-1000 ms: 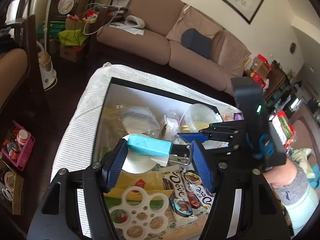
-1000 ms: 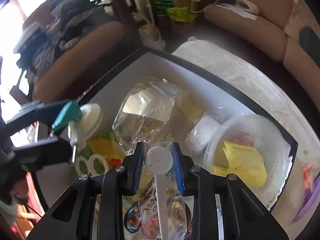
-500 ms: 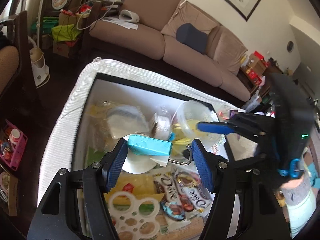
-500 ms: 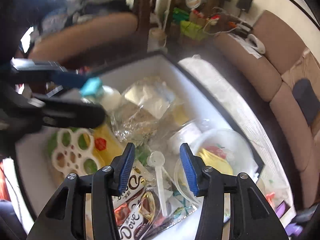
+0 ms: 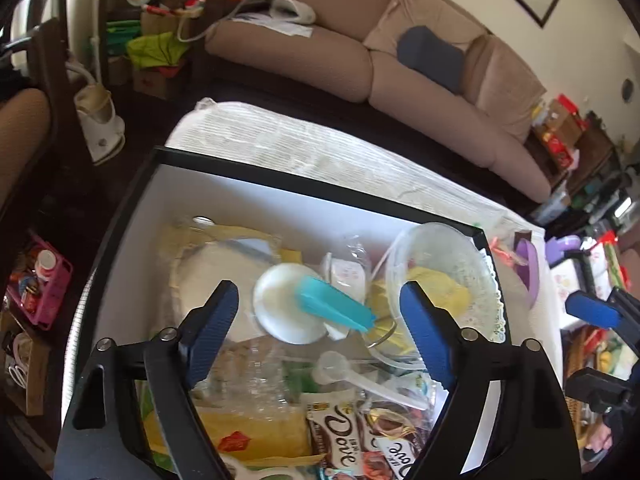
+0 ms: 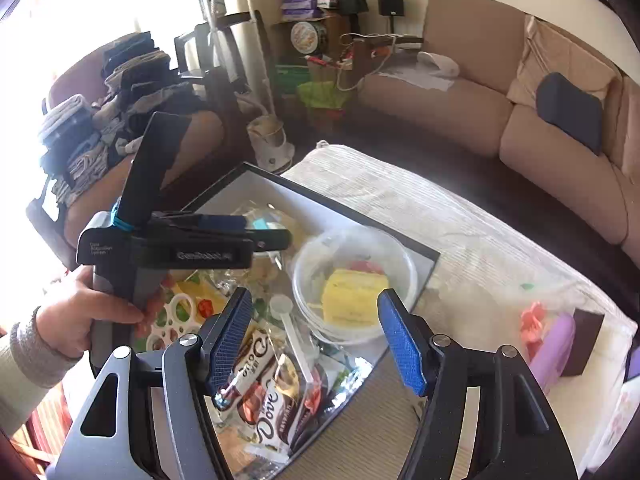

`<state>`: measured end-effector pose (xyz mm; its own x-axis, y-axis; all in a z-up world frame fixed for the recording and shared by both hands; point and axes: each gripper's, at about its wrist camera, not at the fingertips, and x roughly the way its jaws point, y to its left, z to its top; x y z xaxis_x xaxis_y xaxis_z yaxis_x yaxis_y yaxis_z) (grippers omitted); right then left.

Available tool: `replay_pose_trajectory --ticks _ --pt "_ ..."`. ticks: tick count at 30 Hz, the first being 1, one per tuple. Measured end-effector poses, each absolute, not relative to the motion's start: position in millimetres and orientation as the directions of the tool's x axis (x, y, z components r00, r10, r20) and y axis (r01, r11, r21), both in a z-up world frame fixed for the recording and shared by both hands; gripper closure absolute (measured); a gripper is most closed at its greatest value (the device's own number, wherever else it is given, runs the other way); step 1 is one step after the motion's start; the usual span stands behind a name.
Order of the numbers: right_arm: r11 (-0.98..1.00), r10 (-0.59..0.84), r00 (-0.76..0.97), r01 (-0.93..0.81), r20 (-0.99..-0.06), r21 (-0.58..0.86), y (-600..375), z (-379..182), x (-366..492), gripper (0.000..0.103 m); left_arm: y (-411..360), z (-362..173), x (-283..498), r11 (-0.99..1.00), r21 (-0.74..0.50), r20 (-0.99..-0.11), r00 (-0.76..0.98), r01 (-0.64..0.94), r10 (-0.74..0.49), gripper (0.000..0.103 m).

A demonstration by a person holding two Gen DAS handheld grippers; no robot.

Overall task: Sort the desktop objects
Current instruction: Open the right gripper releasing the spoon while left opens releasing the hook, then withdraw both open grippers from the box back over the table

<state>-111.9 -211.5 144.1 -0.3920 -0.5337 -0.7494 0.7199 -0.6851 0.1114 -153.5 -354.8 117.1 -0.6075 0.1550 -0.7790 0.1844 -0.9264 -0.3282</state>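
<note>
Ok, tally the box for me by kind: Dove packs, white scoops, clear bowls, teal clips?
Dove packs with the name showing: 2
White scoop: 1
Clear bowl: 1
Teal clip: 1
Total: 5

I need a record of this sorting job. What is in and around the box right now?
box: one, black rim, white inside, on the cloth.
clear bowl: one, holds yellow paper, box's right corner.
teal clip: one, lying on the white lid, mid-box.
white lid: one, round, mid-box.
scoop: one, white, on the clear bags.
Dove bars: at least two, brown and white, near edge.
ring holder: one, white, box's left side.
purple case: one, on the cloth right of the box.
cloth: one, white, ribbed, under the box.
left gripper: blue pads, opening, nothing held.
right gripper: blue pads, opening, nothing held.
</note>
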Motion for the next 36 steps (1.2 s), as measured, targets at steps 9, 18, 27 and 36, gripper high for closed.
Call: replay_pose_trajectory --ticks 9,18,27,36 --pt "-0.707 -0.541 -0.381 0.689 -0.75 0.16 -160 144 -86 0.035 -349 152 -85 -0.925 -0.318 -0.739 -0.666 0.207 0.105 0.015" --pt "-0.717 -0.605 -0.392 0.646 -0.693 0.26 -98 150 -34 0.008 -253 176 -4 -0.972 -0.19 -0.675 -0.737 0.135 0.03 0.0" --pt "-0.754 -0.56 -0.463 0.628 -0.688 0.191 -89 136 20 0.0 -195 166 38 -0.987 -0.085 -0.706 -0.707 0.139 -0.039 0.0" --pt "-0.781 -0.546 -0.501 0.594 -0.672 0.192 -75 138 61 0.0 -184 176 95 -0.987 -0.034 -0.708 -0.701 0.157 -0.087 0.0"
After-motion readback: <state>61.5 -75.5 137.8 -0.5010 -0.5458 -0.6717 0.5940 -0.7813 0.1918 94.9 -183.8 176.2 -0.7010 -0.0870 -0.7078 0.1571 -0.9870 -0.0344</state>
